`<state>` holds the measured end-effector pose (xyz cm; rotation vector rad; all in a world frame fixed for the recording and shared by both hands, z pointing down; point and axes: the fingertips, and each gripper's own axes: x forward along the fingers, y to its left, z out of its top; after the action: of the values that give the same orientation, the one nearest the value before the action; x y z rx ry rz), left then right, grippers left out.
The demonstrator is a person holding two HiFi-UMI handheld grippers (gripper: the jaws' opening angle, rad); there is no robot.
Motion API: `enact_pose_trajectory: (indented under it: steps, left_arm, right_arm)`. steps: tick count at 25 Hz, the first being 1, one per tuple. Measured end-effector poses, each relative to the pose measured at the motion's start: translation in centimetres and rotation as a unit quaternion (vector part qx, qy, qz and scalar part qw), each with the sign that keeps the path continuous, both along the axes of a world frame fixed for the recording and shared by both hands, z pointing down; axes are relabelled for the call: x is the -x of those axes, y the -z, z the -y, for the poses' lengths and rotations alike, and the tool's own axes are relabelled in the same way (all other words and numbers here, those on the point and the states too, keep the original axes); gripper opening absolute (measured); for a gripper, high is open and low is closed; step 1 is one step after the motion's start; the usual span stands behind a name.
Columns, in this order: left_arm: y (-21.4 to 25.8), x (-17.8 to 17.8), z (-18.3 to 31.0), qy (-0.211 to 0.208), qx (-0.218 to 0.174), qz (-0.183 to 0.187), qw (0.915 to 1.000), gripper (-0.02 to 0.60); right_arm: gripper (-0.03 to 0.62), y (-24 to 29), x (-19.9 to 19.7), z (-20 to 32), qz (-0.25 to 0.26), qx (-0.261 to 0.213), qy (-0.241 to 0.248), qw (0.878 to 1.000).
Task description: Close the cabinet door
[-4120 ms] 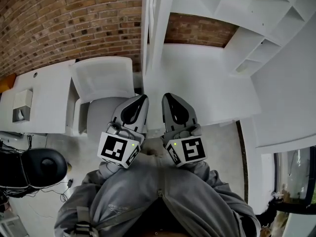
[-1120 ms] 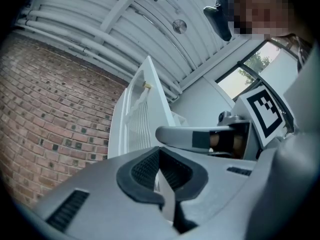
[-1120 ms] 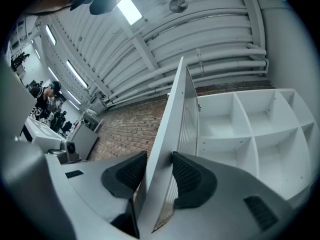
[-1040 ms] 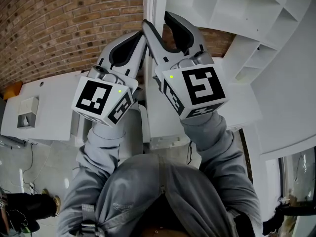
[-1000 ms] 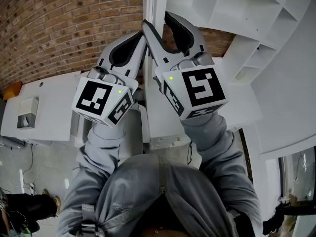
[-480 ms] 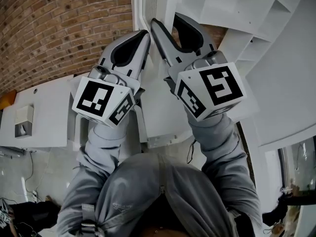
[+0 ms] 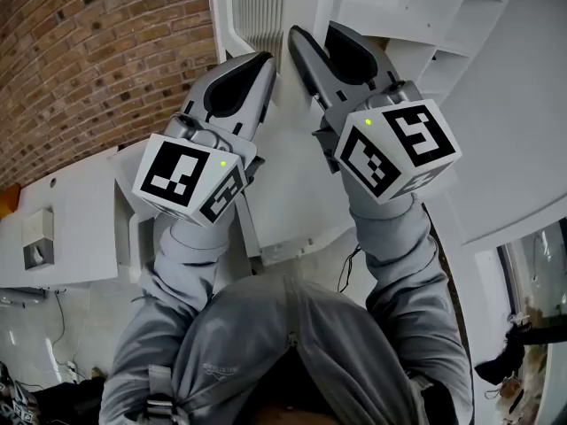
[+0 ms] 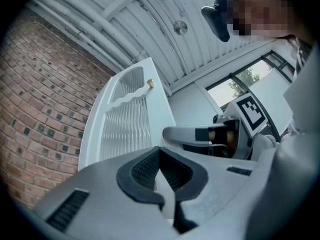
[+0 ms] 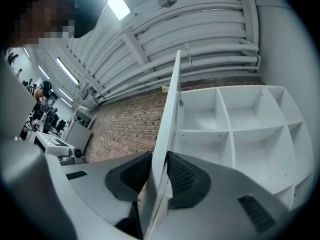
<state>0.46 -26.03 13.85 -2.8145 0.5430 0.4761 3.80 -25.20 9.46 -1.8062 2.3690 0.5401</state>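
Observation:
The white cabinet door (image 7: pixel 257 7) stands open, its slatted face toward the brick wall and its edge toward me. My right gripper (image 7: pixel 314 32) straddles that edge. In the right gripper view the door edge (image 9: pixel 172 99) runs between the pads (image 9: pixel 182 174), which have just been closing and now press on it from both sides. My left gripper (image 7: pixel 264 60) is shut with nothing in it, close beside the door's slatted face (image 8: pixel 125 129). A small knob (image 8: pixel 149 84) sits high on the door. The open cabinet shelves (image 9: pixel 230 129) lie to the right of the door.
A brick wall (image 7: pixel 106 51) rises on the left. A white counter (image 7: pixel 62 228) stands below it at the left. More white shelving (image 7: pixel 416 7) fills the upper right. My grey sleeves (image 7: pixel 390 255) occupy the lower middle of the head view.
Both grippers rose from near my body to the door's edge. Over the last second they shifted with it, more of the slatted face shows, and the right jaws narrowed onto the edge.

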Motion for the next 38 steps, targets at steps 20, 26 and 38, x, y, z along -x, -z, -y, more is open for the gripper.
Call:
enact_pose_trajectory:
  steps: [20, 26, 38]
  left_arm:
    - [-1.8, -4.4, 0.1, -0.053, 0.013, 0.032, 0.9980, 0.003]
    - [-1.4, -6.2, 0.7, -0.051, 0.007, 0.026, 0.9983, 0.003]
    - [-1.3, -11.8, 2.9, -0.022, 0.008, 0.016, 0.9996, 0.003]
  right_arm:
    - [0.092, 0.0, -6.7, 0.9, 0.048, 0.017, -0.006, 0.999]
    - [0.094, 0.1, -8.1, 1.6, 0.041, 0.026, 0.015, 0.999]
    - [0.094, -0.1, -11.9, 3.3, 0.042, 0.035, 0.081, 0.995]
